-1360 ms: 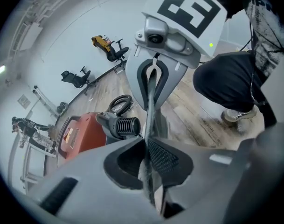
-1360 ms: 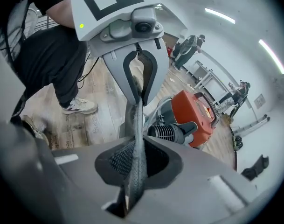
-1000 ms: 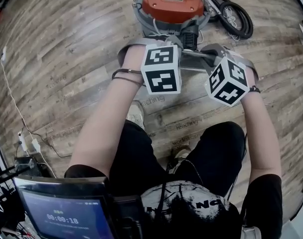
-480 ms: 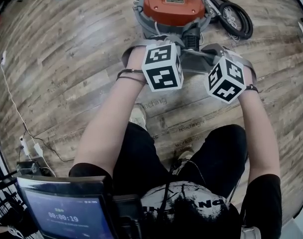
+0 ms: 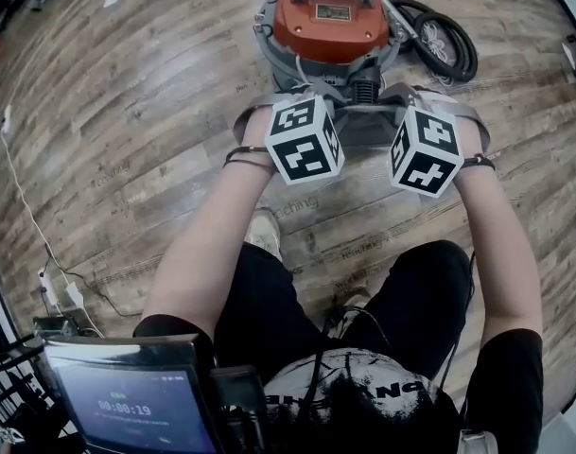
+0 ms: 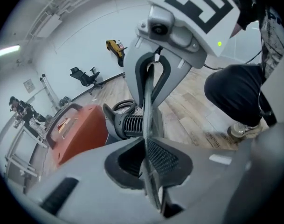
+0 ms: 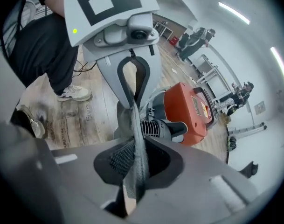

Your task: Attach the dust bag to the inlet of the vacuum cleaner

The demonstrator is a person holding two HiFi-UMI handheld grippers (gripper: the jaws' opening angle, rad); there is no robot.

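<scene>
To the left of the vacuum cleaner point(image 5: 330, 17) the wooden floor point(image 5: 146, 112) is open and wide, free for a pass as far as the white cable point(image 5: 21, 178) and power strip point(image 5: 65, 296) far out on that side. To the right of the vacuum cleaner the coiled black hose point(image 5: 445, 45) lies just beside it and bars a low approach. On its near side the grey dust bag point(image 5: 368, 126) stretches across the ribbed inlet point(image 5: 363, 91), and the person's shoes point(image 5: 261, 225) stand close behind, leaving only a narrow strip of floor between.

Grey dust bag point(image 5: 367, 127) just beside the ribbed black inlet point(image 5: 363, 87) of the orange-topped vacuum cleaner point(image 5: 329, 15)
</scene>
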